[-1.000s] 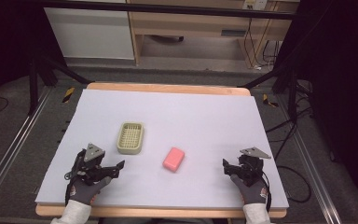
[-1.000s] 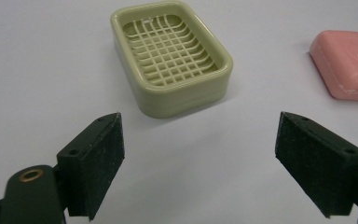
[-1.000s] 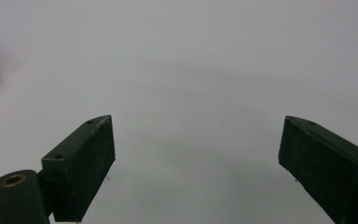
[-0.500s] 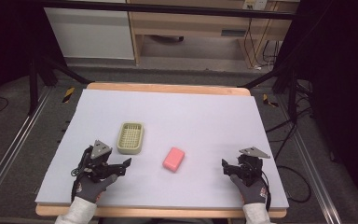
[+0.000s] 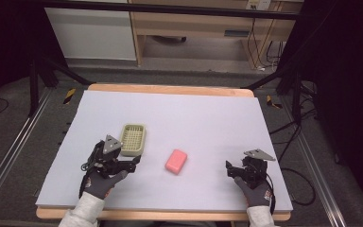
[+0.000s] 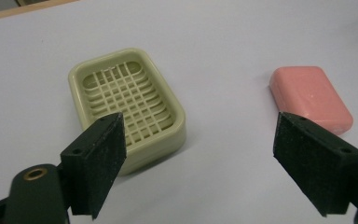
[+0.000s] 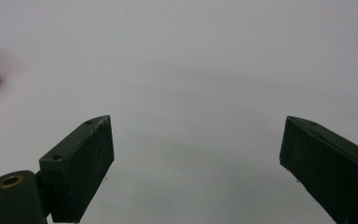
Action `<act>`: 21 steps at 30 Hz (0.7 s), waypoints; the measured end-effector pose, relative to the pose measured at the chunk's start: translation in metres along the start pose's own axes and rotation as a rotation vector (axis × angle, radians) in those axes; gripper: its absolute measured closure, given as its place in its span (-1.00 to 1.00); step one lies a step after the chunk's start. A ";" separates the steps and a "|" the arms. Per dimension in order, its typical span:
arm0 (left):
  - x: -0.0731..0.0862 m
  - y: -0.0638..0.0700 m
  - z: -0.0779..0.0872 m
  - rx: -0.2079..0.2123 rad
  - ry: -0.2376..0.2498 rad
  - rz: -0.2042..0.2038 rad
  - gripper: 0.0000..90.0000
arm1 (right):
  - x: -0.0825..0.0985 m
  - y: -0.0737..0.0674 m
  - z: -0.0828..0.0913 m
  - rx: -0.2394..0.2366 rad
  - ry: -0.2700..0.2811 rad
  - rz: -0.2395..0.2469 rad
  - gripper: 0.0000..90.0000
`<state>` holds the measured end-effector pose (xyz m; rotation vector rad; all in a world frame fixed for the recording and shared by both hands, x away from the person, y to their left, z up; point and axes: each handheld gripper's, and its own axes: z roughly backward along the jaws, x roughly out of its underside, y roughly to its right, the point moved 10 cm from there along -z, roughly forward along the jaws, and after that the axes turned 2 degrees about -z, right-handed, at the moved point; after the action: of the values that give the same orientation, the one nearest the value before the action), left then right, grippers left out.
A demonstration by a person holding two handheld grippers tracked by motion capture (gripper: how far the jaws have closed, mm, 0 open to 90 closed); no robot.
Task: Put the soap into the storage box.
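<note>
Nearest the person, at the table's point(image 5: 264, 118) near edge, two gloved hands each hold a two-jaw gripper. The left gripper point(image 5: 131, 163), at about 7 o'clock on the table, has its jaws spread wide with nothing between them; they have just been closing slightly but grip nothing. The right gripper point(image 5: 228, 168), at about 5 o'clock, rests low over bare table, its jaws likewise apart and empty. Next out, just short of the table's centre and at about 3 o'clock from the left gripper's tips, lies the soap point(image 5: 176, 161), a pink rounded bar lying flat, well apart from the right gripper. In the left gripper view the soap point(image 6: 310, 96) sits beyond the right-hand jaw, at about 1 o'clock, while the dish point(image 6: 127, 103) sits beyond the left-hand jaw, at about 11 o'clock. In the high view the dish point(image 5: 133, 139), a pale green slatted tray, stands just beyond the left gripper at 12 o'clock from it, near the soap but not touching it. Judged from its look, the soap is a light, stiff block with smooth, probably slippery faces and rounded edges; a firm grasp across its two long sides, taken near mid-length so that it cannot pivot, seems the safest hold. The dish appears to be thin rigid plastic, light enough to slide if nudged, and its rim offers the likeliest purchase.
</note>
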<state>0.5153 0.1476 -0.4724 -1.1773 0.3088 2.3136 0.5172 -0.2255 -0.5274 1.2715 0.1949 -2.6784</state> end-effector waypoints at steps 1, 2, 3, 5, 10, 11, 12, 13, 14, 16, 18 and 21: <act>-0.004 0.003 -0.001 0.003 0.004 -0.003 -0.62 | 0.000 0.000 0.000 0.000 0.000 0.000 -0.78; -0.006 0.005 -0.002 0.002 0.005 -0.007 -0.62 | 0.000 0.000 0.000 0.000 0.000 0.000 -0.77; -0.007 0.006 -0.002 0.003 0.005 -0.011 -0.62 | 0.000 -0.001 0.000 0.000 0.000 -0.001 -0.78; -0.011 0.010 -0.004 0.008 0.010 -0.014 -0.61 | 0.000 -0.001 0.000 -0.001 0.002 -0.002 -0.78; -0.014 0.018 -0.009 0.018 0.003 -0.034 -0.61 | -0.002 -0.001 0.001 -0.002 0.011 -0.001 -0.78; -0.016 0.022 -0.011 0.021 0.004 -0.039 -0.60 | -0.001 -0.001 0.001 -0.004 0.011 0.000 -0.78; -0.017 0.024 -0.012 0.024 -0.002 -0.047 -0.60 | -0.001 -0.001 0.001 -0.004 0.010 0.002 -0.78; -0.018 0.026 -0.014 0.026 -0.002 -0.051 -0.60 | -0.001 -0.001 0.001 -0.005 0.008 0.002 -0.78; -0.018 0.026 -0.014 0.026 -0.002 -0.051 -0.60 | -0.001 -0.001 0.000 -0.003 0.007 0.005 -0.78; -0.021 0.030 -0.016 0.029 0.000 -0.055 -0.60 | -0.001 -0.002 0.000 -0.004 0.006 0.004 -0.78; -0.026 0.035 -0.019 0.038 0.001 -0.060 -0.60 | -0.001 -0.001 0.001 -0.003 0.007 0.007 -0.78; -0.030 0.043 -0.024 0.053 -0.006 -0.069 -0.60 | -0.001 -0.001 0.000 -0.008 0.004 0.008 -0.78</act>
<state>0.5229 0.0914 -0.4635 -1.1376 0.3203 2.2355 0.5173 -0.2240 -0.5270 1.2725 0.2001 -2.6664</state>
